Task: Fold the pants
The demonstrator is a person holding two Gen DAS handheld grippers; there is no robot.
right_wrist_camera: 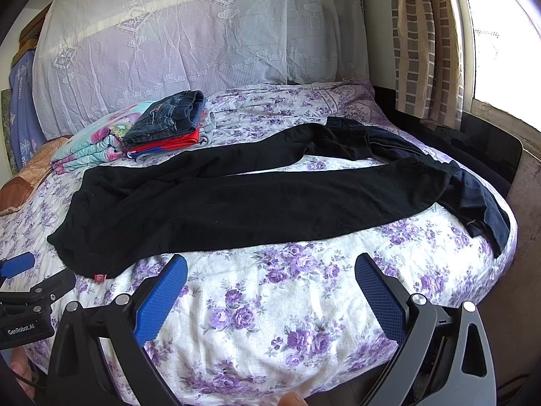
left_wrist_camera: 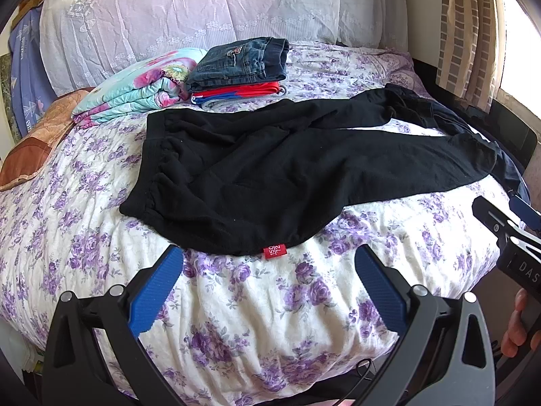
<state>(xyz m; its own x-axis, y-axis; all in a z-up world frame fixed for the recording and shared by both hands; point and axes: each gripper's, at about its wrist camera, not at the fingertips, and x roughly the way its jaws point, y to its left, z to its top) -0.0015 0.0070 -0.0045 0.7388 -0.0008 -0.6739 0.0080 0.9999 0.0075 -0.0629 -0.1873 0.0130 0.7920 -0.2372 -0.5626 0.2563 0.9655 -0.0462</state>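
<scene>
The bed (left_wrist_camera: 101, 237), covered in a white sheet printed with purple flowers, filled most of both views, with a lace-draped headboard (left_wrist_camera: 189, 10) behind it and a checked curtain (right_wrist_camera: 422, 50) by the bright window at the right. Across the middle of the bed lay the black pants (left_wrist_camera: 257, 169), spread flat with the waistband toward the left and the two legs running off to the right, parted in a narrow V. The far leg ended in a rumpled heap near the bed's right edge, where a darker garment (right_wrist_camera: 480, 199) seemed to lie under or against the cuffs; the view was too dim there to separate them. A floral quilt (left_wrist_camera: 135, 84) sat folded near the headboard at the left, and just beside it a small stack of folded clothes: jeans (left_wrist_camera: 243, 57) on top of a red and blue garment (left_wrist_camera: 236, 93). The left gripper (left_wrist_camera: 267, 280) hovered over bare sheet just short of the pants' near hem, its blue-padded fingers spread wide and holding nothing. The right gripper (right_wrist_camera: 270, 287) hung likewise above the sheet, near the front edge, fingers wide apart and empty. A small red size tag (left_wrist_camera: 274, 251) poked from the hem of the pants, just ahead of the left gripper.
</scene>
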